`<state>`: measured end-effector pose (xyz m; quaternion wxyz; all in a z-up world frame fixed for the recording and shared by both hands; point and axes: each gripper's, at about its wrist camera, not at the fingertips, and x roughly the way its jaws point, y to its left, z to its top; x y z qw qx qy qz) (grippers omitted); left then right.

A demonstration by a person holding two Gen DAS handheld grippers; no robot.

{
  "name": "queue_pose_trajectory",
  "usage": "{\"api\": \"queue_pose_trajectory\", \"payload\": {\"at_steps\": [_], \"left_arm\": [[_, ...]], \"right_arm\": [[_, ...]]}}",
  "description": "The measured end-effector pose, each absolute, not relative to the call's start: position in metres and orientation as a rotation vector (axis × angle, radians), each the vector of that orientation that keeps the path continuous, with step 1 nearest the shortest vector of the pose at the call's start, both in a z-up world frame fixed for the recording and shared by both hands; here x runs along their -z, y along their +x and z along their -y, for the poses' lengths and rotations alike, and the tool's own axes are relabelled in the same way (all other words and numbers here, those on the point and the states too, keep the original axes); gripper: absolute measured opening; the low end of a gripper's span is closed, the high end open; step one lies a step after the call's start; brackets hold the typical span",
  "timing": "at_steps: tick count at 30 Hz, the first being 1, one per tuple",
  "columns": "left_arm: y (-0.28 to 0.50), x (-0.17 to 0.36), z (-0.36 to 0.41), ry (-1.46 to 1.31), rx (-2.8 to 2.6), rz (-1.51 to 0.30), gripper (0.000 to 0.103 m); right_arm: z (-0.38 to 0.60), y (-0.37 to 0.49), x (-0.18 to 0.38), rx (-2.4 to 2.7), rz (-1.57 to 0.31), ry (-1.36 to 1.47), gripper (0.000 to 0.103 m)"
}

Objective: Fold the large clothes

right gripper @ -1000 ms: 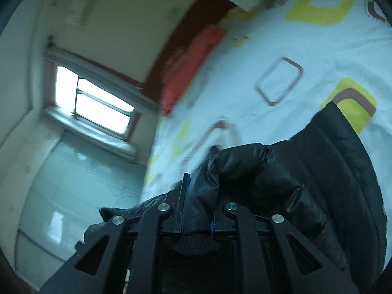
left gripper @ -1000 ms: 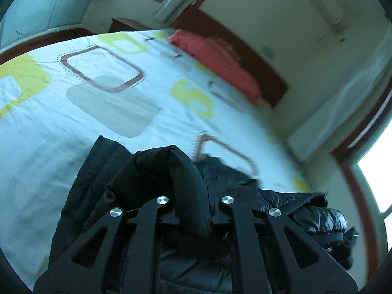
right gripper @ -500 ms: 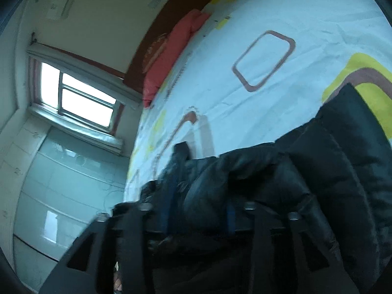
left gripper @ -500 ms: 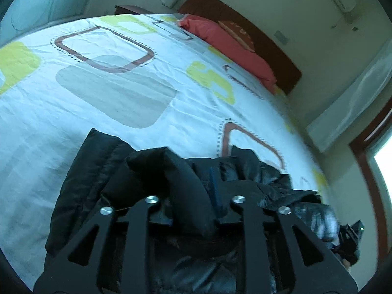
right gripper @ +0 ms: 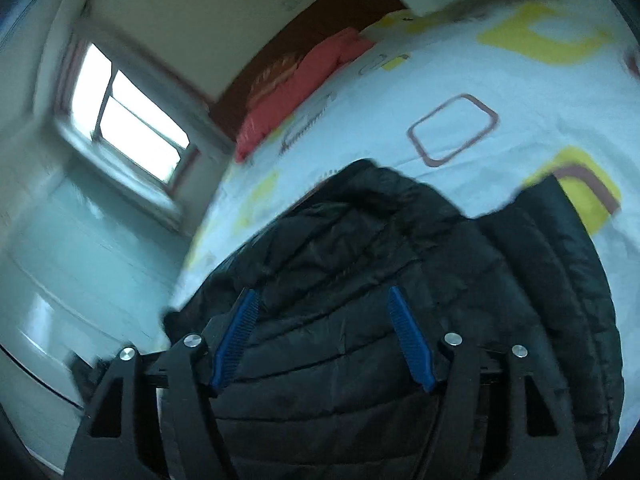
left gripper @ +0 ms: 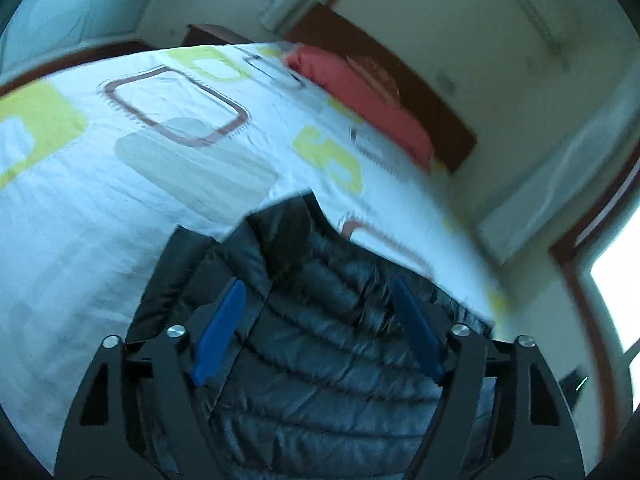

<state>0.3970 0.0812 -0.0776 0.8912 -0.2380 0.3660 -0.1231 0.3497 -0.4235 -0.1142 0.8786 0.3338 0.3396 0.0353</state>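
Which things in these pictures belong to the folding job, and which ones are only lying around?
Belong to the job:
- black quilted puffer jacket on the bed
- left gripper, jaws just opened, apart over the jacket
- right gripper, jaws just opened, also apart

Only lying around:
- white bedsheet with yellow and brown squares
- red pillow
- bright window

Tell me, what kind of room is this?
Most likely a bedroom: a big bed with a patterned sheet, red pillows against a dark wooden headboard, and a window. A black puffy jacket lies on the bed.
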Motion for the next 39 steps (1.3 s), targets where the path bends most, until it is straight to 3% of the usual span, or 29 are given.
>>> {"api": "queue_pose_trajectory", "payload": {"at_steps": [4, 10, 14, 21, 30, 39], "left_arm": [[0.418, 0.085, -0.057, -0.382, 0.227, -0.786, 0.071], [0.454, 0.108, -0.031, -0.254, 0.107, -0.834, 0.071], [0.472, 0.137, -0.018, -0.155, 0.058, -0.908, 0.072], [0.458, 0.104, -0.036, -0.211, 0.125, -0.827, 0.073], [0.483, 0.138, -0.024, -0.134, 0.081, -0.928, 0.079], [0.402, 0.095, -0.091, -0.368, 0.08, -0.845, 0.08]], "right_arm": [[0.389, 0.389, 0.11, -0.055, -0.755, 0.543, 0.055], [0.343, 0.443, 0.125, 0.041, -0.831, 0.252, 0.054], [0.345, 0.456, 0.152, 0.055, -0.911, 0.266, 0.054], [0.384, 0.428, 0.126, 0.197, -0.869, 0.257, 0.053], [0.403, 0.417, 0.15, 0.216, -0.881, 0.298, 0.055], [0.42, 0.323, 0.107, 0.244, -0.8, 0.397, 0.056]]}}
